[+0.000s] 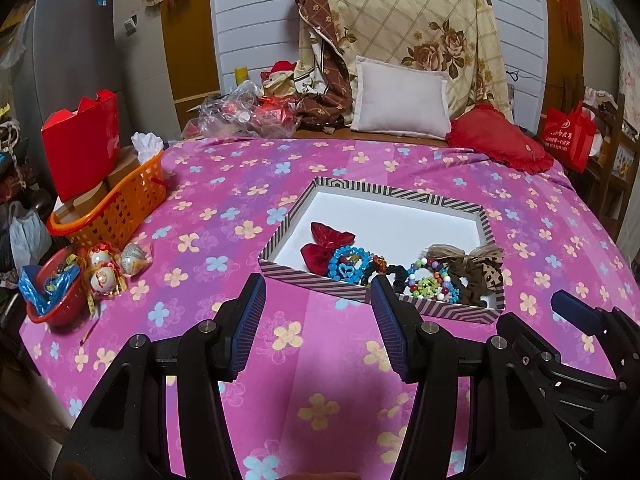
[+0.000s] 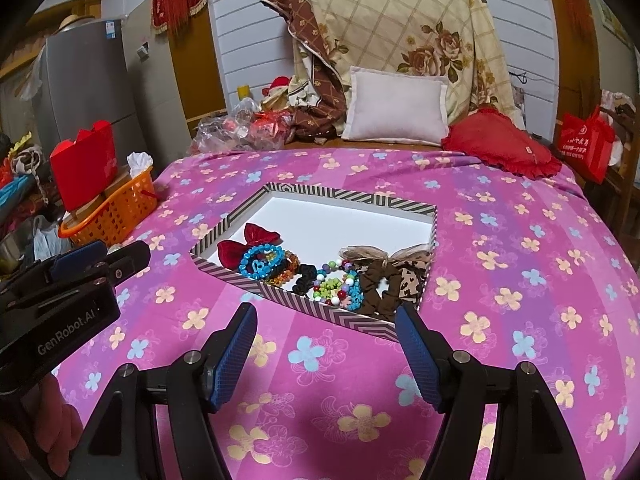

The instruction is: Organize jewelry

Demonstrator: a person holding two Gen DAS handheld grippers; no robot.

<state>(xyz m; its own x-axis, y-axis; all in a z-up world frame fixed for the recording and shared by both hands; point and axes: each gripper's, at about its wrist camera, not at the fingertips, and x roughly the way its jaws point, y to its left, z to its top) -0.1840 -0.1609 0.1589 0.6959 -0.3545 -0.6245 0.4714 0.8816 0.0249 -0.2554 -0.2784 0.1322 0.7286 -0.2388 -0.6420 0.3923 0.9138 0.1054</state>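
Note:
A striped shallow box (image 1: 360, 190) (image 2: 352, 196) with a white floor lies on the pink flowered sheet. In its near corner sit a red velvet bow (image 1: 324, 246) (image 2: 248, 242), a blue bead bracelet (image 1: 348, 264) (image 2: 260, 260), a black scrunchie (image 1: 396, 272) (image 2: 308, 272), coloured bead bracelets (image 1: 432, 280) (image 2: 340, 284) and a brown bow (image 1: 476, 268) (image 2: 400, 276). My left gripper (image 1: 318, 284) hovers just short of the box's near wall, open and holding nothing. My right gripper (image 2: 326, 312) is beside it, also open and holding nothing, in front of the box's near edge.
At the bed's left edge stand an orange basket (image 1: 116, 204) holding a red box (image 1: 82, 140), a red bowl (image 1: 52, 300) and three wrapped round trinkets (image 1: 108, 268). A white pillow (image 1: 400, 100), a red cushion (image 1: 496, 140) and plastic bags (image 1: 240, 112) lie at the headboard.

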